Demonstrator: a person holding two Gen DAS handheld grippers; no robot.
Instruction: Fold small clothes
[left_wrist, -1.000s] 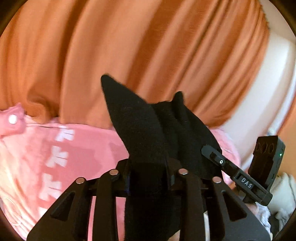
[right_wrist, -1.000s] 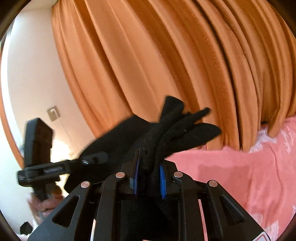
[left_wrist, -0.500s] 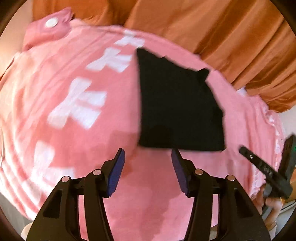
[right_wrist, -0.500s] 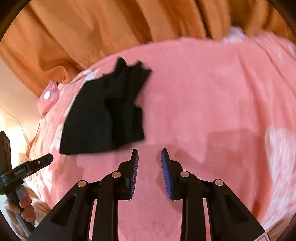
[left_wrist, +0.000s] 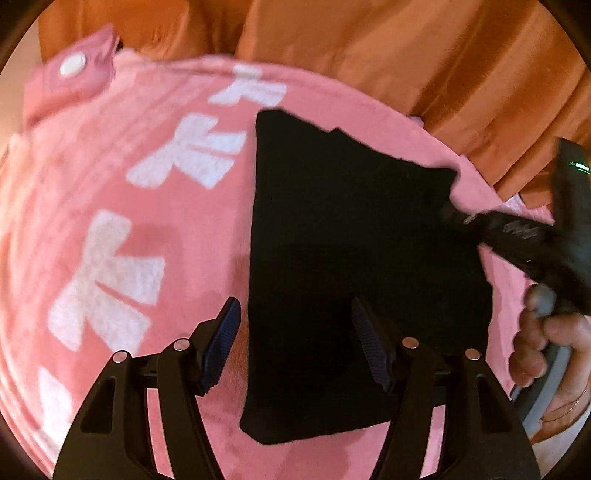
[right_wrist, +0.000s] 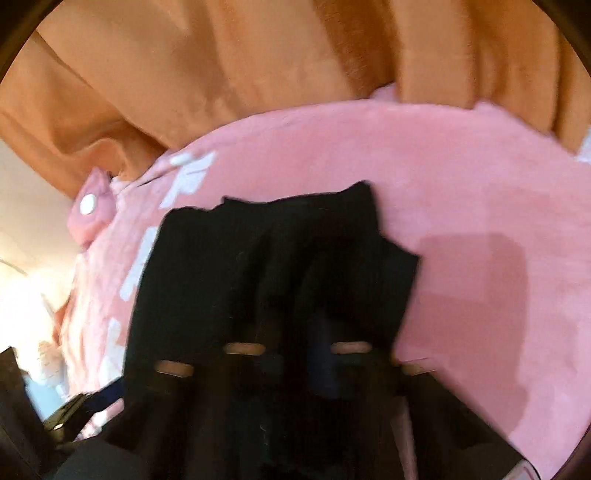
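A small black garment (left_wrist: 354, 251) lies flat on a pink blanket (left_wrist: 122, 192) with white marks. My left gripper (left_wrist: 295, 343) is open, its blue-padded fingers (left_wrist: 225, 339) straddling the garment's near left edge just above it. The right gripper shows at the right of the left wrist view (left_wrist: 454, 214), its tip at the garment's far right corner. In the right wrist view the garment (right_wrist: 266, 266) fills the middle, rumpled along its right side. My right gripper (right_wrist: 295, 354) is dark and blurred against the cloth, so I cannot tell how its jaws stand.
Orange curtains (left_wrist: 406, 66) hang close behind the blanket and also show in the right wrist view (right_wrist: 258, 59). A pink tab with a white snap (left_wrist: 72, 68) lies at the blanket's far left corner. A hand (left_wrist: 546, 343) holds the right gripper's handle.
A second ago both grippers held the black garment up in the air. They let it go onto the blanket, and now both have moved in close over it.
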